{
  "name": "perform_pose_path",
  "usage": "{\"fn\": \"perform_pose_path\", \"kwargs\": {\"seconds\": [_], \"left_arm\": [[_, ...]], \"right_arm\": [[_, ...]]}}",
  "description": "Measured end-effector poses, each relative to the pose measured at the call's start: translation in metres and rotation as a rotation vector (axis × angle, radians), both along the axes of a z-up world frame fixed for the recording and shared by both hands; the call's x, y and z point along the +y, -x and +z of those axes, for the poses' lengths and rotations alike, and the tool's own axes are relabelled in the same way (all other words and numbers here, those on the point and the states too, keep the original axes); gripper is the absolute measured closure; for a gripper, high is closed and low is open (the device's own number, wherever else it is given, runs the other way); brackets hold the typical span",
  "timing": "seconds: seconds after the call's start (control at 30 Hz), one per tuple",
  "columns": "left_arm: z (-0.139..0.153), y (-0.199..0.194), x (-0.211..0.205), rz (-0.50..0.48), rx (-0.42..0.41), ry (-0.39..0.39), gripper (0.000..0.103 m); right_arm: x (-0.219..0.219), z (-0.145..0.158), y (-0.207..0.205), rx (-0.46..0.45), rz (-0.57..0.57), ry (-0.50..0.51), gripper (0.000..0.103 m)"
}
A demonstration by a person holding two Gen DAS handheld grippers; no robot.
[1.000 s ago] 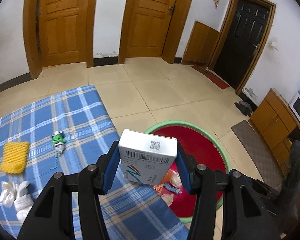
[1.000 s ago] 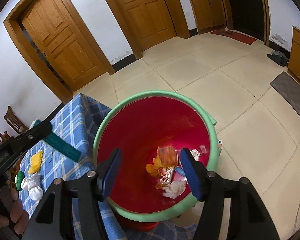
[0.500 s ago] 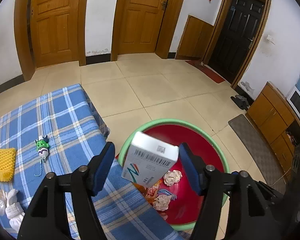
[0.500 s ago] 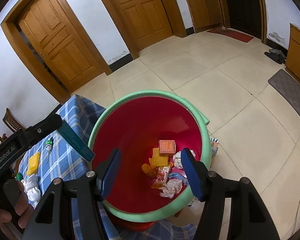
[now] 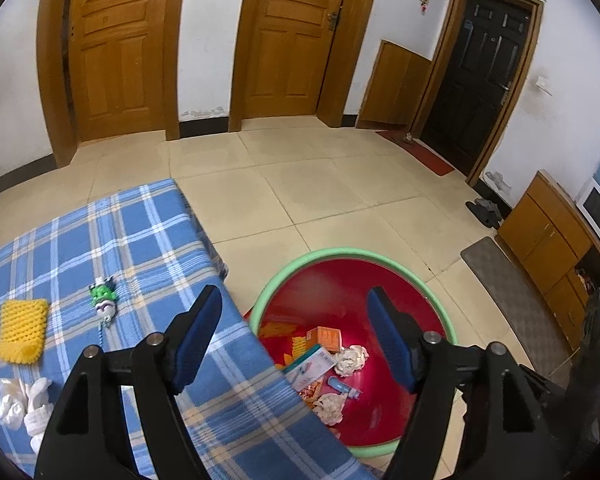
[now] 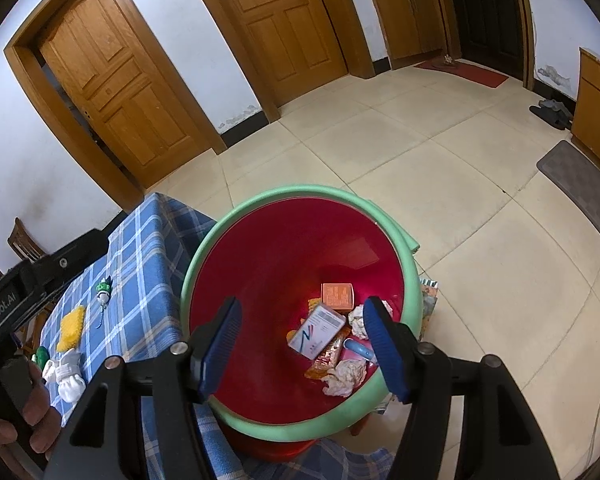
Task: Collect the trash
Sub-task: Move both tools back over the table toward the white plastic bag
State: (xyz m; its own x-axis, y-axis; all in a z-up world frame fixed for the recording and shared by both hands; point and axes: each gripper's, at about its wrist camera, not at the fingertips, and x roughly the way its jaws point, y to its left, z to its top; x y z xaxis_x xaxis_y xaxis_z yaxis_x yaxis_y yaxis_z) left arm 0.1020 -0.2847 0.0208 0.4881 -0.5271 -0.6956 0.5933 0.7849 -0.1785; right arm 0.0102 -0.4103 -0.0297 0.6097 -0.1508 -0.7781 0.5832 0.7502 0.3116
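Tiled floor and wooden doors frame a bench [image 5: 148, 240] under a blue checked cloth, with a red bin [image 6: 300, 196] rimmed in green standing just beside its edge. Inside the bin lie a white box [image 6: 318, 330], an orange box [image 6: 337, 295], crumpled tissues [image 6: 344, 376] and snack wrappers, all at the bottom.

Both tools hang empty. The left hand-held gripper [image 5: 296, 340] sits above the bench edge and the bin with its jaws wide apart and nothing between them; the right hand-held gripper [image 6: 300, 350] hovers over the bin mouth, jaws likewise spread.

By the look of it, a drop into the bin is complete and the step in hand is the turn toward the next piece. On the cloth remain a yellow sponge [image 5: 21, 330], a small green toy [image 5: 103, 298] on a chain, and white socks [image 5: 24, 404] near the front left corner; whether any of these counts as trash is unclear.

The next move likely calls for the left tool to swing away from the bin across the cloth, keep its jaws open, settle over whichever item is chosen and close on it squarely before lifting.
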Motion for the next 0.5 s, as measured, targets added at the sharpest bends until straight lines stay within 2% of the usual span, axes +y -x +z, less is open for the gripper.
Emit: {"fn": "perform_pose_path", "kwargs": {"seconds": [0.5], "left_arm": [[-0.005,0.001,0.074,0.191,0.019,-0.051,0.028]], "right_arm": [[0.014,0.012,-0.001,-0.05,0.039,-0.008,0.028]]}}
